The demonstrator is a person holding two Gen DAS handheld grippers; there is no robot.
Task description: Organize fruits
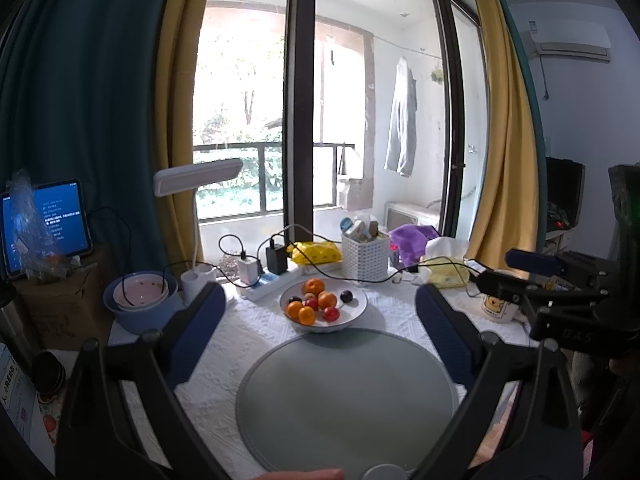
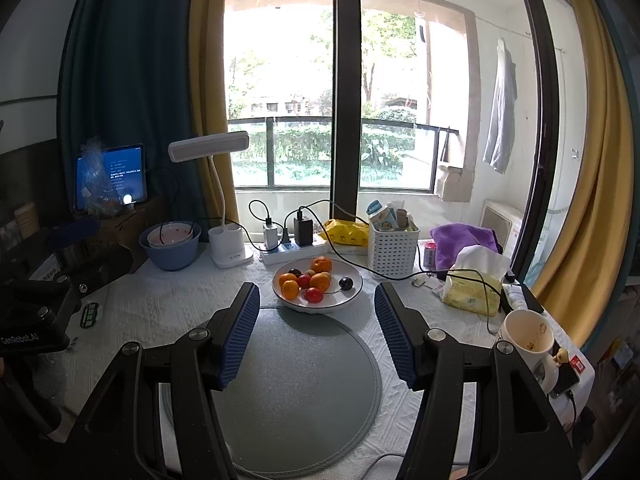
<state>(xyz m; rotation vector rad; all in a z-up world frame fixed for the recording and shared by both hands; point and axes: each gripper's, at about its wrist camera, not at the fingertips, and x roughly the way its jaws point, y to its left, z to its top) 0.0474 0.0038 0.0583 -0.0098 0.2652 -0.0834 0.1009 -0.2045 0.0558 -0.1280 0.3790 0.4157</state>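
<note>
Several small fruits (image 2: 310,282) sit together in the white plate (image 2: 344,303) at the far edge of the round grey mat (image 2: 296,392) on the counter (image 2: 132,312): orange mandarins, a few red ones and two dark plum-like ones, some touching, one dark fruit lying apart toward the plate's right side. We judge them light, round and smooth-skinned, so apt to roll or slip, and soft enough to bruise; each is best taken across its widest part with the pads on opposite sides and only mild pressure, and the lone dark fruit offers the clearest approach. The mat lies bare, which fits either fruit yet to be laid out or fruit already gathered into the plate. Our left gripper (image 1: 320,320) is spread wide, holding and touching nothing. Our right gripper (image 2: 316,320) likewise hangs parted over the mat, empty, short of the plate.
</note>
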